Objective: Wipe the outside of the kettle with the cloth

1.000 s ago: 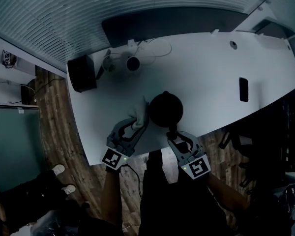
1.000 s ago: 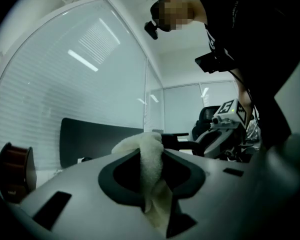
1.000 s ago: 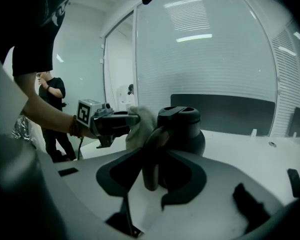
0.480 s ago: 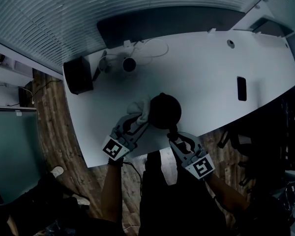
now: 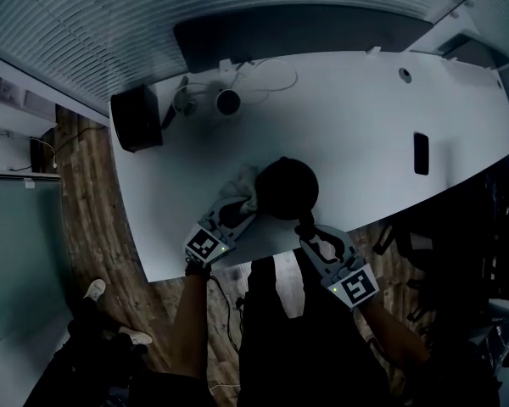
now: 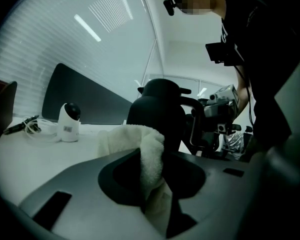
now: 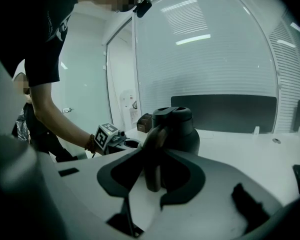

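The head view hangs above the near edge of the white table (image 5: 365, 117) and looks steeply down, taking in the whole tabletop. The left gripper view sits low, just left of the kettle (image 5: 287, 186), facing far and right, very close to it. The right gripper view sits low at the kettle's near side, facing far and slightly left, equally close. All 3 views share the kettle and the tabletop around it.

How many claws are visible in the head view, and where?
2. The left claw is shut on the cloth, left of the kettle; the right claw, jaws just closing further, grips the kettle's handle.
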`<state>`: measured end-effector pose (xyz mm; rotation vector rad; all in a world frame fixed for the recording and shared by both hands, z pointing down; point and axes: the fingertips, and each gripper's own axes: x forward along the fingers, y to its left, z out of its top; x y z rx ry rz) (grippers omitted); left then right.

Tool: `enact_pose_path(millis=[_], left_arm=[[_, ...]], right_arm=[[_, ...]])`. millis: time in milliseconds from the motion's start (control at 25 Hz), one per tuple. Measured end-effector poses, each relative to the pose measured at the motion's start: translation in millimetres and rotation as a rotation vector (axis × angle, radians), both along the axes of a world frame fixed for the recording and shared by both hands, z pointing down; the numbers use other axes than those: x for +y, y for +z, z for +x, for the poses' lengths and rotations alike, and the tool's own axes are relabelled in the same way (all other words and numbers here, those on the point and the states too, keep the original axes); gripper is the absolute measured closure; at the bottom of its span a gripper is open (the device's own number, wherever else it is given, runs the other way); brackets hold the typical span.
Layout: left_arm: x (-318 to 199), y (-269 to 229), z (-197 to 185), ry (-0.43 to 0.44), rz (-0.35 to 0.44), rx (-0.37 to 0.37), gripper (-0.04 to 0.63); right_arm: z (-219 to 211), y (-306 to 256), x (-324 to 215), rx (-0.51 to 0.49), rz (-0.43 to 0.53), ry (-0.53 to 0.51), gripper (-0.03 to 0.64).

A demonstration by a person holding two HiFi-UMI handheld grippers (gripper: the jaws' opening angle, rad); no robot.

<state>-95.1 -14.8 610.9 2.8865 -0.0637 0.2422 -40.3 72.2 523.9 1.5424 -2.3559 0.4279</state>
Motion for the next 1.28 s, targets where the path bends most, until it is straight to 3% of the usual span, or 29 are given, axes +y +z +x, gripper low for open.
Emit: enact_pose_path(millis=[80,240,400,520,720,960,1200,1280], left_arm=[[-4,-9,-5,-0.023,-0.022,0.042,0.485],[-33,-74,-34,-0.112,-0.044,0.178,0.485],[-48,-121,-29,0.030,0.068,0.192,0.485],[-52,-127,-9,0.147,0.080,0.185,0.485],[-47,-108,17,0.267,0.006,0.204,0.485],[-49,-87,16,0.278,-0.178,0.283,0.485],[-47,-53,13,0.293,-0.290,0.275,0.485],[-45,-39,12,0.290,-0.306,0.242,0.485]], right_arm=[[0,1,1,0.004,0.000,-0.008,0.502],[-1,1,2,0.008,-0.007,-0.021,0.501],[-1,0,1,0.012,-0.001,-0.030,0.501],[-1,-1,1,0.010,0.005,-0.026,0.501],[-2,-1,-1,0.008,0.005,-0.032,0.501],[0,-1,0,-0.008,-0.006,-0.028,0.501],[0,-2,-1,-0.016,-0.002,-0.038,0.501],[0,0,-1,-0.014,-0.008,-0.044,0.502]])
